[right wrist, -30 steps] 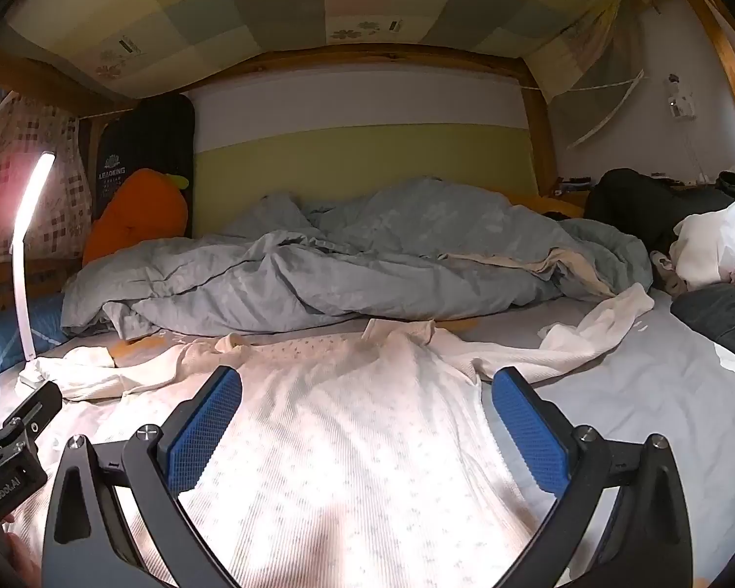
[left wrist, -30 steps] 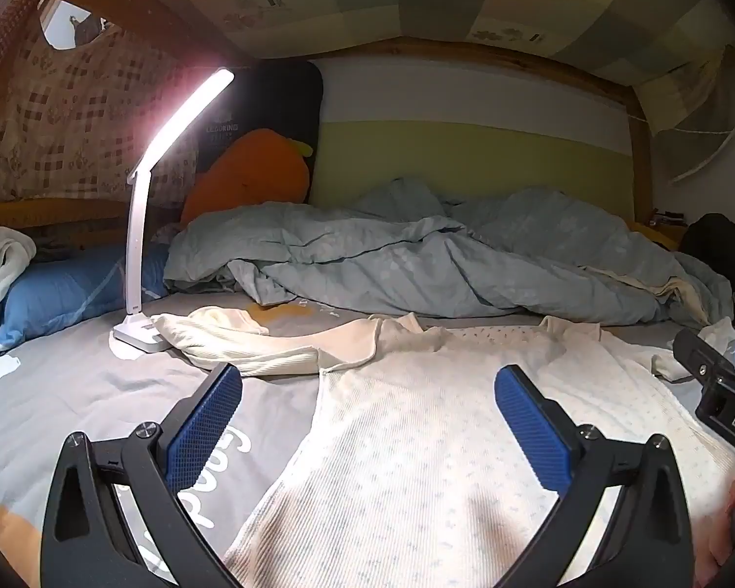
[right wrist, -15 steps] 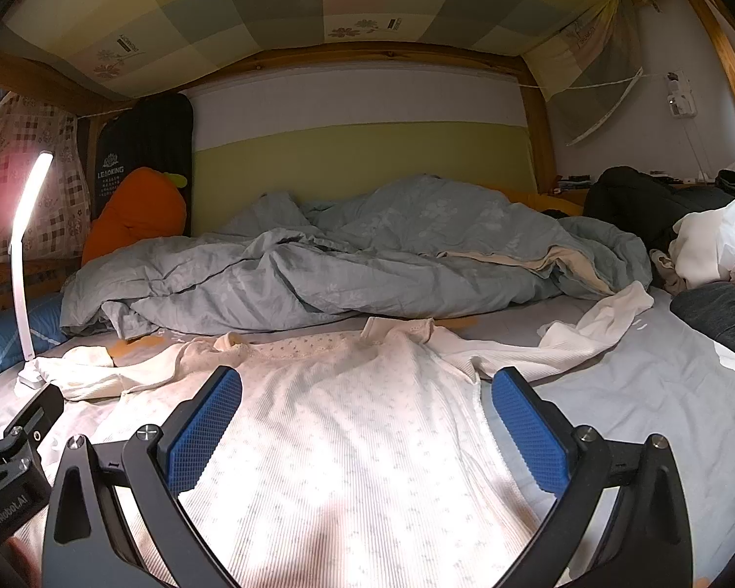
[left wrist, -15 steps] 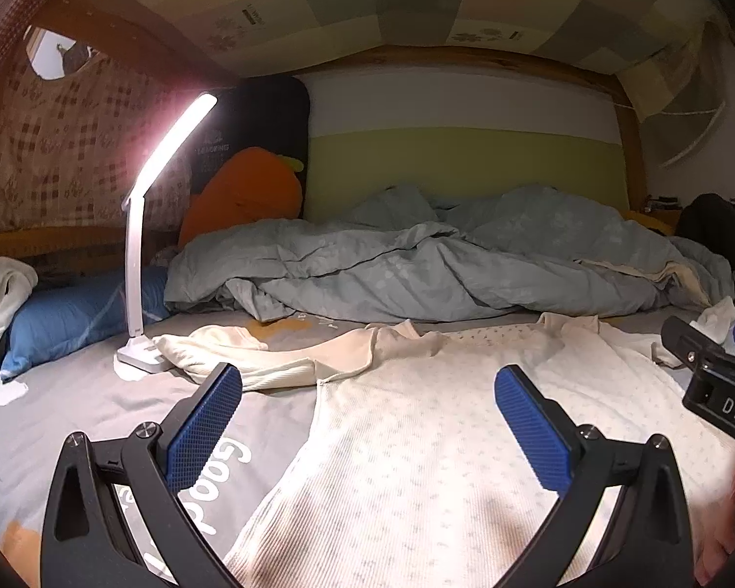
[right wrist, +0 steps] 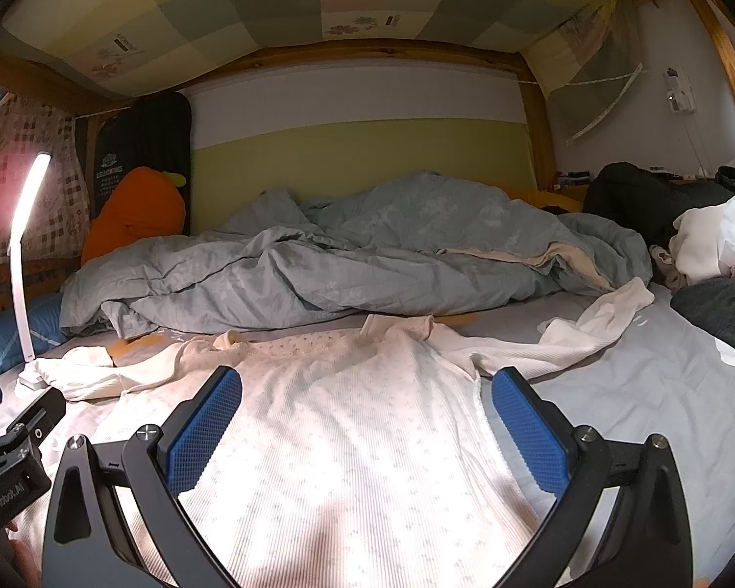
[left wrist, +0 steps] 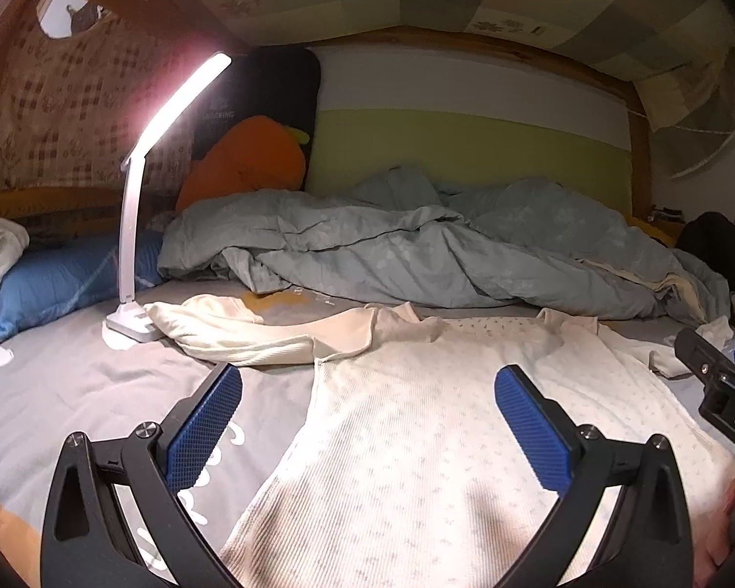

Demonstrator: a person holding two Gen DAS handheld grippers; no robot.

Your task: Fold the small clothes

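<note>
A cream long-sleeved top with a fine dotted print [left wrist: 416, 421] lies flat on the grey bed sheet [left wrist: 73, 382], collar toward the duvet. Its left sleeve [left wrist: 230, 328] stretches toward the lamp; its right sleeve [right wrist: 578, 333] stretches out to the right. My left gripper [left wrist: 367, 421] is open and empty, low over the top's left side. My right gripper [right wrist: 365, 416] is open and empty, low over the top's right side [right wrist: 348, 431]. The right gripper's body shows at the right edge of the left wrist view [left wrist: 720, 392], and the left gripper's body at the left edge of the right wrist view [right wrist: 14, 460].
A crumpled grey-blue duvet [right wrist: 348, 264] lies across the bed behind the top. A lit white desk lamp [left wrist: 132, 245] stands at the left next to a blue pillow [left wrist: 59, 284]. An orange plush [left wrist: 240, 166] leans at the headboard. Dark and white clothes [right wrist: 710, 264] pile at the right.
Both grippers stay open. The left wrist view has tilted up and shifted slightly, showing more of the ceiling; the right wrist view is almost unchanged. The top has not moved.
</note>
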